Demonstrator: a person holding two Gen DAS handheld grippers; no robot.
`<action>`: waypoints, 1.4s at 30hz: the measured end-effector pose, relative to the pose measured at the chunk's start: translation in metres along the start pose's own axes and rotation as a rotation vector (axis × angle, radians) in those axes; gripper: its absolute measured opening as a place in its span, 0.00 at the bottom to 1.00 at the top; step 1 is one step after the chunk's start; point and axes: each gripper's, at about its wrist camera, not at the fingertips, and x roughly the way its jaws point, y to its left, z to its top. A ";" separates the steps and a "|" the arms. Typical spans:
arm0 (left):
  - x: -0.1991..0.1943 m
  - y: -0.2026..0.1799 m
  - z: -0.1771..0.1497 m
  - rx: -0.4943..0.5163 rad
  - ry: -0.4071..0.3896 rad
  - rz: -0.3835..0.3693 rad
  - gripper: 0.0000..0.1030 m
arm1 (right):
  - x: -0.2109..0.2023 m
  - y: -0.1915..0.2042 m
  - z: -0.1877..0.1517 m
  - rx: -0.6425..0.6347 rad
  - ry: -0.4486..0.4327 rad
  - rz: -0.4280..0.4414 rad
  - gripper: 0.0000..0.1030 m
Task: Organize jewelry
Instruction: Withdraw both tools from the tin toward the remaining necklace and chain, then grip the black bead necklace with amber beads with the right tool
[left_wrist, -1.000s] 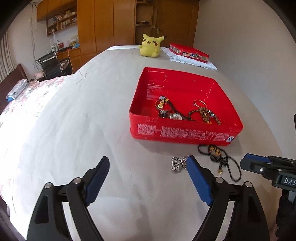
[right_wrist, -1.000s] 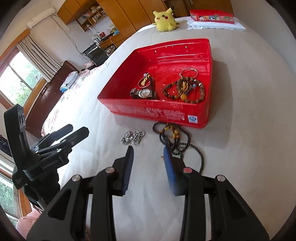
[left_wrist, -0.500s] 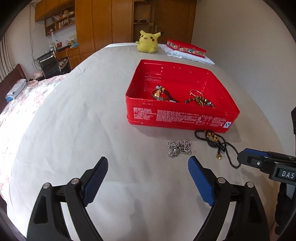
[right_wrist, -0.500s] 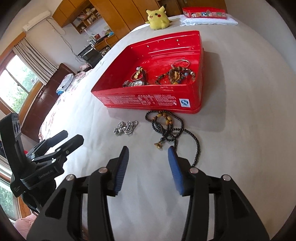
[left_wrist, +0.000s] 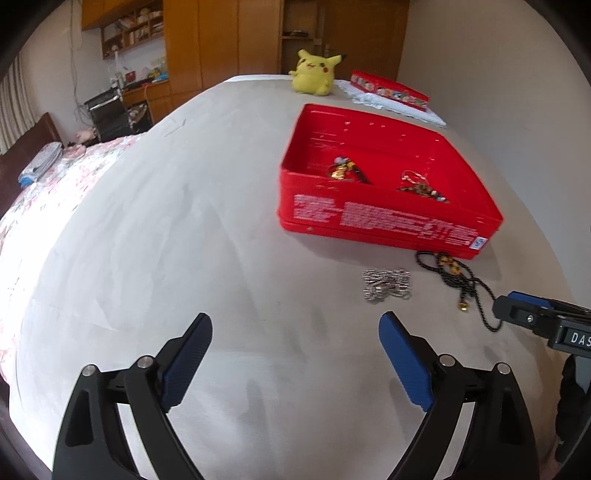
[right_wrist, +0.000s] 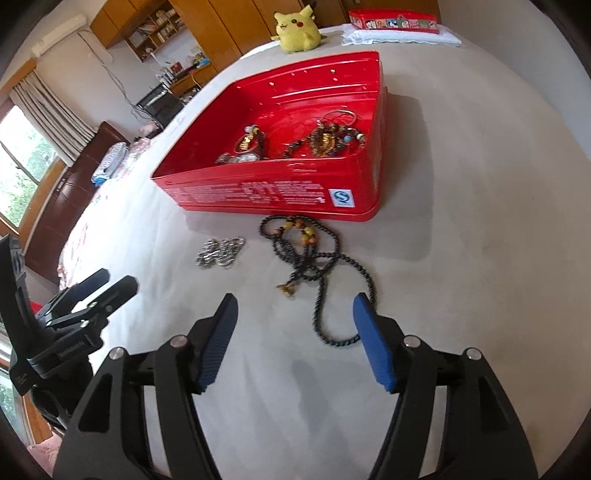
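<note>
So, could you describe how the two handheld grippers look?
Both the left gripper and the right gripper have matte black angular frames with silver screws and two ribbed blue pads. White lettering starting "DAS" marks the right one's side.

The red tin (right_wrist: 295, 192) is showing glossy, printed metal walls. The sheet (left_wrist: 184, 229) under it is lying as matt, smooth cloth. The chain (right_wrist: 220, 252) is glinting as bright metal; the bead necklace (right_wrist: 317, 273) is shining dark and polished. The pads (right_wrist: 218, 343) are looking ribbed and matt on plastic arms. The plush (right_wrist: 297, 27) is looking fuzzy.
</note>
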 end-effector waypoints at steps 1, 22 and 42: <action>0.002 0.003 0.000 -0.007 0.002 0.006 0.89 | 0.004 -0.001 0.003 -0.002 0.006 -0.014 0.66; 0.010 0.020 -0.002 -0.040 0.027 0.004 0.89 | 0.060 0.005 0.050 -0.057 0.100 -0.106 0.62; 0.008 0.012 -0.008 -0.035 0.053 -0.028 0.89 | 0.004 0.016 0.034 -0.057 0.041 0.193 0.09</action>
